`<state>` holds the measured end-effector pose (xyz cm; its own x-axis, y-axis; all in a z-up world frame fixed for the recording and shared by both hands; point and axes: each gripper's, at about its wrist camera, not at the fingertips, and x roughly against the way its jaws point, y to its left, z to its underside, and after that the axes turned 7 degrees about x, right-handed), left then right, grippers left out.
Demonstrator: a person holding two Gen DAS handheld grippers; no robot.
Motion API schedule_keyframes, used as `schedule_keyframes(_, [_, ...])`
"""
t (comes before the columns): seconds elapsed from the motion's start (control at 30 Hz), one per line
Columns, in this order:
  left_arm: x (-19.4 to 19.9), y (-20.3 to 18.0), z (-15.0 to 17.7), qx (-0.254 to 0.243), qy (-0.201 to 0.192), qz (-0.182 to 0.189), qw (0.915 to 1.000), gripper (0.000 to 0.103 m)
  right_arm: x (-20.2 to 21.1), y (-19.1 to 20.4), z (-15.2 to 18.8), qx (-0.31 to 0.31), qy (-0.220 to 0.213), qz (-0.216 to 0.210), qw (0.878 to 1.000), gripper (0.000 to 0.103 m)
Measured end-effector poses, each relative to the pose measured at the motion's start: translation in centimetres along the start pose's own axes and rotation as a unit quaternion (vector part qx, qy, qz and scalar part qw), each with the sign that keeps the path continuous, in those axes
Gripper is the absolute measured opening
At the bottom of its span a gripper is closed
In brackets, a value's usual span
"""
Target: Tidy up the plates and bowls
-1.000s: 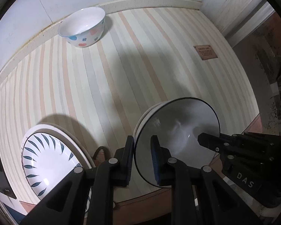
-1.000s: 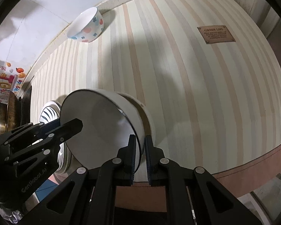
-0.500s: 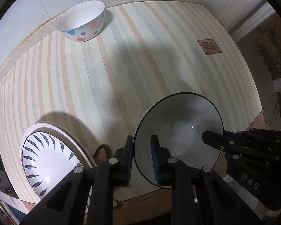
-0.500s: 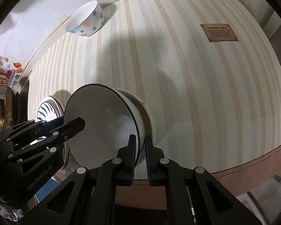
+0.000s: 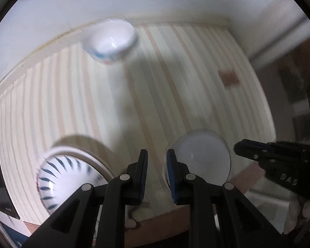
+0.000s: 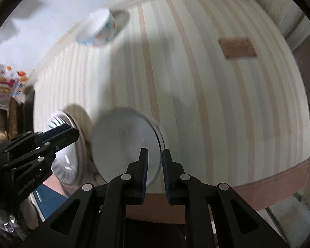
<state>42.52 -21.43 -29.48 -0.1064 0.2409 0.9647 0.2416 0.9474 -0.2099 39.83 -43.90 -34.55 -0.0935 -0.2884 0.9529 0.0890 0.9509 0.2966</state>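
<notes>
A plain white bowl (image 5: 198,157) rests on the striped tablecloth near the front edge; it also shows in the right wrist view (image 6: 124,142). My left gripper (image 5: 156,165) is open, its jaws just left of the bowl's rim and holding nothing. My right gripper (image 6: 155,165) is open at the bowl's right rim, the rim showing between the jaws. A white plate with blue leaf marks (image 5: 66,177) lies at the front left, also in the right wrist view (image 6: 68,161). A spotted bowl (image 5: 111,39) stands by the back wall, also in the right wrist view (image 6: 99,31). Both views are blurred.
A brown label (image 6: 236,47) lies on the cloth at the right. The table's front edge (image 6: 268,184) runs just below the grippers. Colourful packets (image 6: 4,88) and dark cookware stand at the far left.
Both grippers have opened and let go of the white bowl, which now sits lower on the cloth. Both cameras have pulled back and up, so the scene looks smaller and blurred.
</notes>
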Motion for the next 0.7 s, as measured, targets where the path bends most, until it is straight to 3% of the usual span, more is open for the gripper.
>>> schedule_keyframes(0.07, [1.0,1.9,-2.3,0.035,-0.021,0.010,0.9991,0.022,1.3,0.3,-1.9,0.002,-0.023,-0.014,1.000,0.017])
schedule_keyframes(0.13, [1.2,4.4,-5.2,0.074,-0.039,0.006,0.9965,0.023,1.9,0.7,-4.9,0.008,-0.043,-0.026,0.999,0.029])
schedule_keyframes(0.17, [1.0,5.3,-6.3,0.090,-0.043,0.007,0.9950,0.023,1.9,0.9,-6.8,0.009,-0.054,-0.030,0.998,0.041])
schedule_keyframes(0.2, [0.7,6.4,-7.6,0.109,-0.048,0.006,0.9929,0.023,1.7,1.1,-8.3,0.008,-0.064,-0.034,0.997,0.045])
schedule_keyframes(0.33, [-2.0,10.2,-12.5,0.171,-0.047,-0.006,0.9842,0.023,-0.9,2.2,-15.3,0.012,-0.084,-0.053,0.995,0.045])
schedule_keyframes(0.53, [-7.0,12.3,-17.1,0.195,-0.017,-0.015,0.9806,0.023,-6.8,4.5,-23.6,0.021,-0.061,-0.051,0.997,0.045])
schedule_keyframes(0.63, [-9.4,12.7,-18.4,0.190,0.003,-0.020,0.9816,0.022,-9.3,5.1,-25.7,0.025,-0.052,-0.044,0.997,0.040])
schedule_keyframes(0.7, [-10.5,13.1,-18.8,0.196,0.008,-0.009,0.9806,0.011,-10.6,5.3,-26.8,0.027,-0.045,-0.041,0.998,0.013])
